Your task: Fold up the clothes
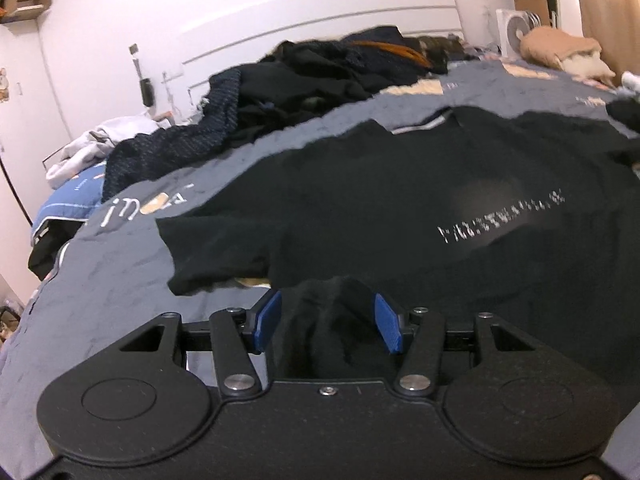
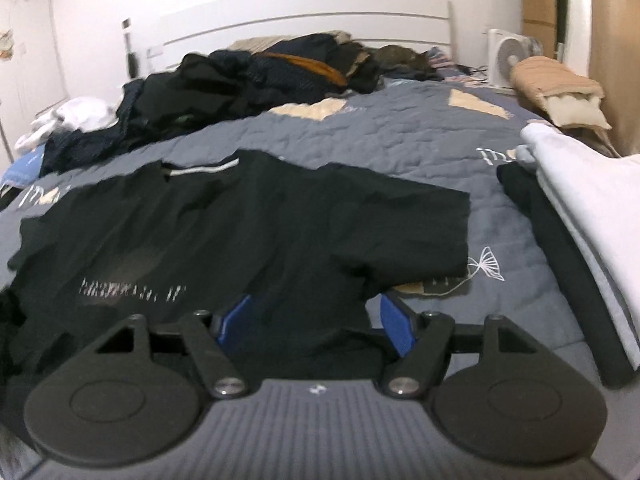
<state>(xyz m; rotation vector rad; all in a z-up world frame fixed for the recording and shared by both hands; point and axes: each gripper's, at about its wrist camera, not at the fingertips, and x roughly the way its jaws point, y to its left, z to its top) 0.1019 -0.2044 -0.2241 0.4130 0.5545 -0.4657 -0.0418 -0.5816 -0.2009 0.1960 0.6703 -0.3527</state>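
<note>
Two black grippers sit low over the bed, each with blue pads. Between the pads of the left gripper (image 1: 328, 322) a hump of black cloth stands up, bunched from the near edge of the black T-shirt (image 1: 400, 208). The blue pads (image 1: 269, 322) stand a little apart from the hump on both sides, so I cannot tell if they press on it. The right gripper (image 2: 316, 320) has its jaws set wide, and the shirt's near edge lies flat between them — the pads do not pinch it.

That shirt is spread out on the grey quilt (image 2: 400, 136), front side up, with a line of small white letters (image 1: 500, 216) across the chest. Its collar (image 2: 200, 170) points away toward the white headboard (image 2: 304, 12), and one short sleeve (image 2: 420, 232) lies flat out to the right side.

Far back on the bed is a big heap of dark clothes (image 2: 248, 76) with something orange in it. On the right edge of the bed lies a folded white cloth (image 2: 592, 200) on top of a dark one. A small white fan (image 2: 506, 56) stands beside the bed — near a tan bundle (image 2: 556, 80).
</note>
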